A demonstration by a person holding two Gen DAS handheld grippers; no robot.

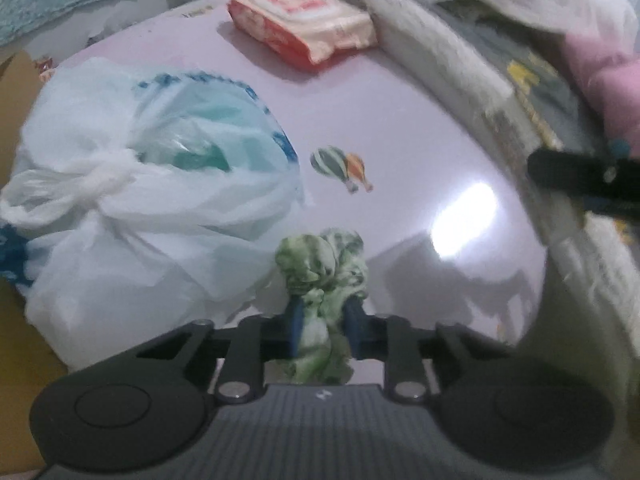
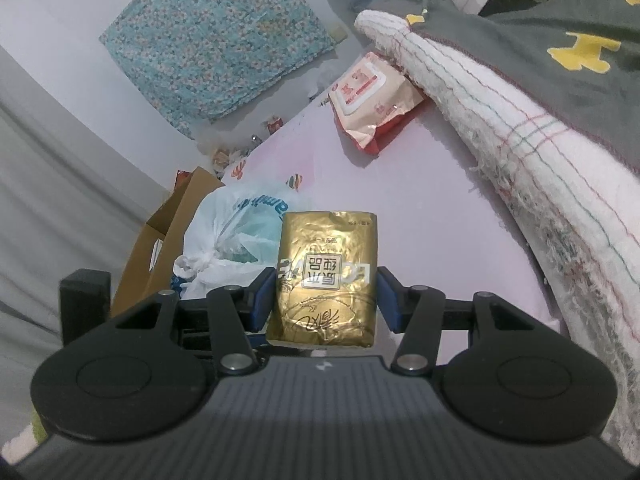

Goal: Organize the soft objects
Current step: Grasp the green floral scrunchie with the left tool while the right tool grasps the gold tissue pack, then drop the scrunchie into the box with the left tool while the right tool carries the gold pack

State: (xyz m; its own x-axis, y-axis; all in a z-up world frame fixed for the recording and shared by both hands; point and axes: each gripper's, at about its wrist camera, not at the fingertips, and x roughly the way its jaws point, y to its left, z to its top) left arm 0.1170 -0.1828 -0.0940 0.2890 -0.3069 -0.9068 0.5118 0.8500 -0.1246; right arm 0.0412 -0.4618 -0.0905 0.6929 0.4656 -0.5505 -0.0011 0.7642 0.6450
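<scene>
Green crumpled cloth (image 1: 322,268), light and squashy beside the white plastic bag (image 1: 132,200), we pinch mid-bunch in the left hand-held gripper (image 1: 322,320), while the right hand-held gripper (image 2: 324,300) clamps the gold pack (image 2: 326,276).

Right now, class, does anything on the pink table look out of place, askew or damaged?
The red-and-white wipes pack lies askew, one end tucked under the frayed white towel that spills onto the pink table. The knotted plastic bag sits at the table's edge by a cardboard box. Nothing looks spilled.
</scene>
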